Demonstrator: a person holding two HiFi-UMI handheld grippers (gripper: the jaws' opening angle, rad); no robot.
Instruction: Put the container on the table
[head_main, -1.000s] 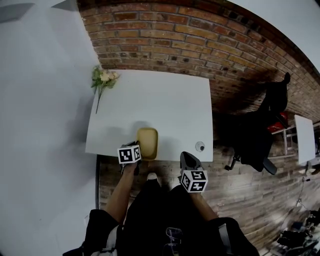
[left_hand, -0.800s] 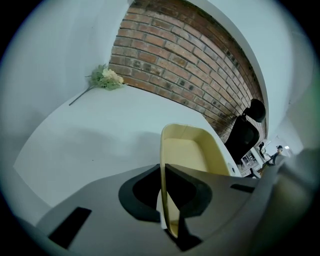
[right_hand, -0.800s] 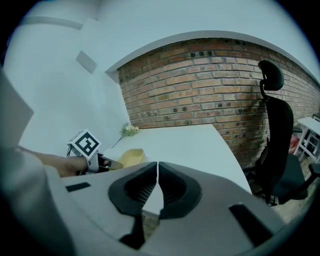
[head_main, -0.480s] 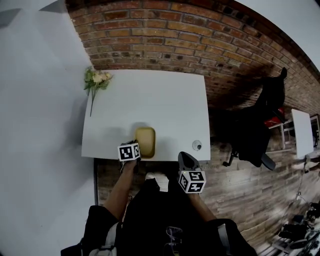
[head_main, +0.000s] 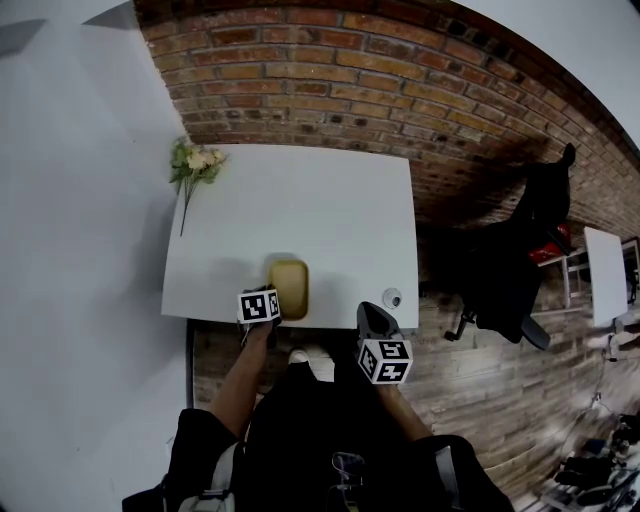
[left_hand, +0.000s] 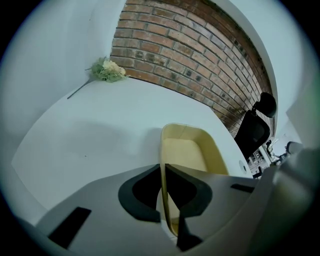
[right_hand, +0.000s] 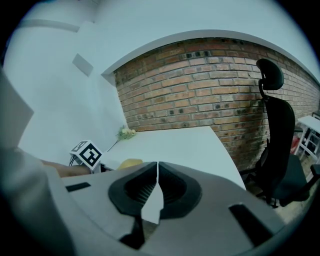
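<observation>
A shallow yellow container (head_main: 289, 288) (left_hand: 190, 150) rests on the white table (head_main: 300, 215) near its front edge. My left gripper (head_main: 263, 300) (left_hand: 162, 172) is shut on the container's near left rim, the thin wall pinched between the jaws. My right gripper (head_main: 375, 322) (right_hand: 156, 172) hangs just off the table's front edge, to the right of the container, its jaws shut with nothing between them. In the right gripper view only a bit of the yellow container (right_hand: 130, 163) shows, beside the left gripper's marker cube (right_hand: 87, 153).
A bunch of pale flowers (head_main: 195, 162) (left_hand: 106, 71) lies at the table's far left corner. A small round white object (head_main: 392, 297) sits near the front right corner. A brick wall (head_main: 350, 80) backs the table. A black office chair (head_main: 510, 270) (right_hand: 277, 145) stands to the right.
The container, held by my left gripper, has shifted slightly farther onto the table. The right gripper has hardly moved.
</observation>
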